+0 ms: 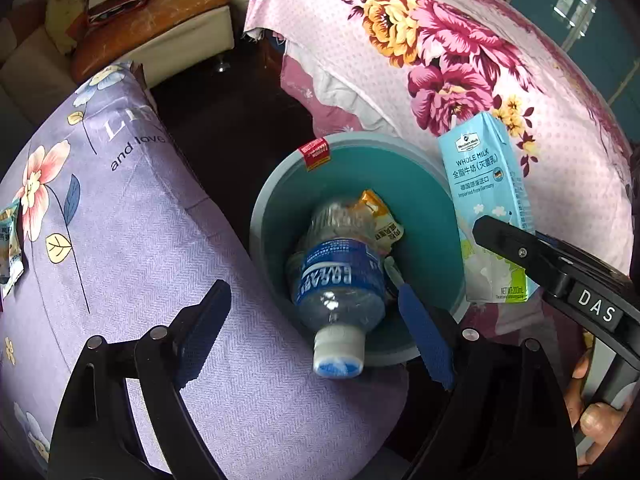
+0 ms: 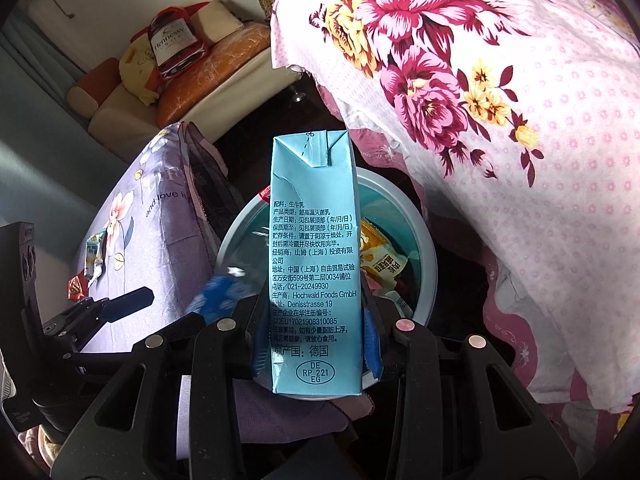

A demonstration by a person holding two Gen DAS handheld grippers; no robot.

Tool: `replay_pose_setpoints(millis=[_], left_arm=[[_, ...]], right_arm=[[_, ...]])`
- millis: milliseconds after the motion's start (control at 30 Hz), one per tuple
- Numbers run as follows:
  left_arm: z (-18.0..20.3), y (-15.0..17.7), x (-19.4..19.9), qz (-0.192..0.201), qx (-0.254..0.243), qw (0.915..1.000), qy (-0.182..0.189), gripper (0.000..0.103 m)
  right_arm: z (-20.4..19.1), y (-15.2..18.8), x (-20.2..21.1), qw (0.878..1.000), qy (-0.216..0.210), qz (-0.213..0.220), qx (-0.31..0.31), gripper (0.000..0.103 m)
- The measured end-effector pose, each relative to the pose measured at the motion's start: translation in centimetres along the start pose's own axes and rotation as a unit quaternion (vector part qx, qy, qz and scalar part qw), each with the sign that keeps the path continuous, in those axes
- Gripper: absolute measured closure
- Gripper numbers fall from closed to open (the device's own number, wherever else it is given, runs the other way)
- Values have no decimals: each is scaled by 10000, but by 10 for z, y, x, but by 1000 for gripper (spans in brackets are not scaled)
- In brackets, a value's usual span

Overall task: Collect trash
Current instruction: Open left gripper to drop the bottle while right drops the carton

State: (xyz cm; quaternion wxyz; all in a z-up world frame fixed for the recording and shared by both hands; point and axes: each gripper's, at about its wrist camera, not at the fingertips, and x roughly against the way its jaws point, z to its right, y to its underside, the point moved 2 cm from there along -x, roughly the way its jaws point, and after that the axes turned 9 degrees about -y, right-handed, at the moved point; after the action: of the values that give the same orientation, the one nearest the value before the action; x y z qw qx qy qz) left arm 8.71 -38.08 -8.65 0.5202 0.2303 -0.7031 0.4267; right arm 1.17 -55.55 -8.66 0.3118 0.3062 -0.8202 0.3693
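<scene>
Carton (image 2: 314,264) stands tall, pinched in my right tool (image 2: 316,344) just over the bin (image 2: 428,264); my left tool (image 1: 316,320) gapes apart.

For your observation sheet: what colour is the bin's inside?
Teal inside the bin, with a grey-blue rim; clearest in the left wrist view.

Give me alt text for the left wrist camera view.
A plastic water bottle lies cap-first in a teal bin beside a snack wrapper, below the open left gripper. At right, the right gripper holds a blue milk carton near the rim, between a lavender pillow and floral bedding.
</scene>
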Motion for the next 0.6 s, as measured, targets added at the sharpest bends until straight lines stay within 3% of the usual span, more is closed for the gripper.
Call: replay_pose_setpoints(millis=[600], left_arm=[[-17,10,-2,-101,249,9996,-27,11]], right_arm=[[1,7,-14,9997,111,-219,-55,67]])
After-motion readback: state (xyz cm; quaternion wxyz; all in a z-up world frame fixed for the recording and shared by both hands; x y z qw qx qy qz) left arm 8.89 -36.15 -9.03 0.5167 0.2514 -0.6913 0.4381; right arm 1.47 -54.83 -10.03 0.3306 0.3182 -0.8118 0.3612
